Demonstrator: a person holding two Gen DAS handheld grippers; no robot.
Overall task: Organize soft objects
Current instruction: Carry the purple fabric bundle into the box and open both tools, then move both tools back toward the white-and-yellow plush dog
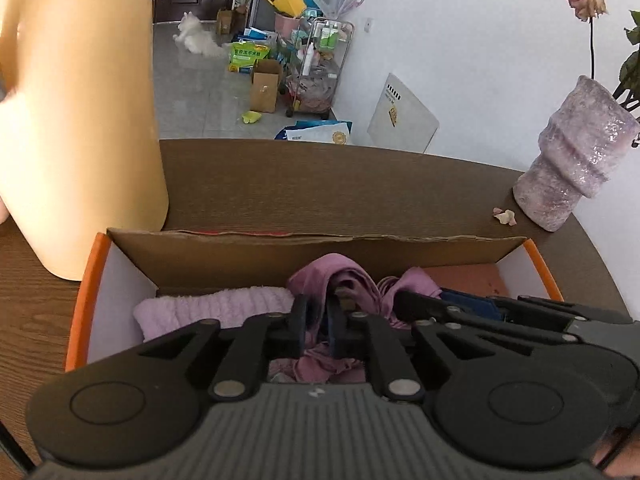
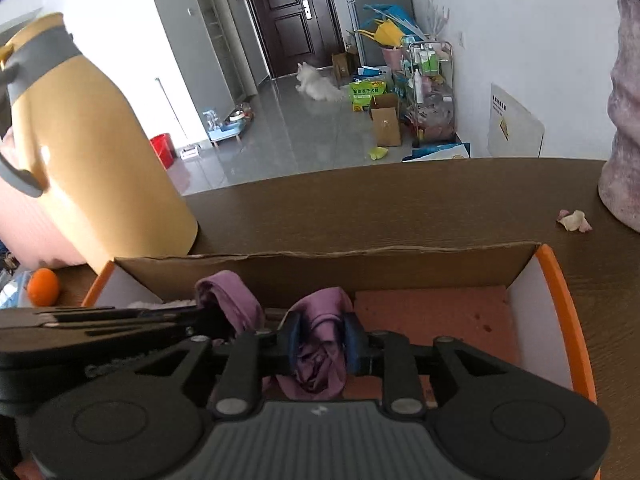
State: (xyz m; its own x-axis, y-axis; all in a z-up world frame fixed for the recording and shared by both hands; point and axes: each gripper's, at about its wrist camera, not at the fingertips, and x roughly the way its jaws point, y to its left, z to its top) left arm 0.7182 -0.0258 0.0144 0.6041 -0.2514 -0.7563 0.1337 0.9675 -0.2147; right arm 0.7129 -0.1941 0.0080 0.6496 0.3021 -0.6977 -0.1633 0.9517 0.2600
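Observation:
An orange-rimmed cardboard box stands on the brown table. Inside at the left lies a fluffy lilac towel. A crumpled purple cloth is bunched up in the middle of the box. My left gripper is shut on one fold of it, and the cloth stands up above the fingers. In the right wrist view my right gripper pinches another fold of the purple cloth between its blue pads. The box's reddish floor is bare at the right.
A yellow thermos jug stands just left of the box, with an orange beside it. A pink vase and fallen petals sit at the right. The table's far edge runs behind the box.

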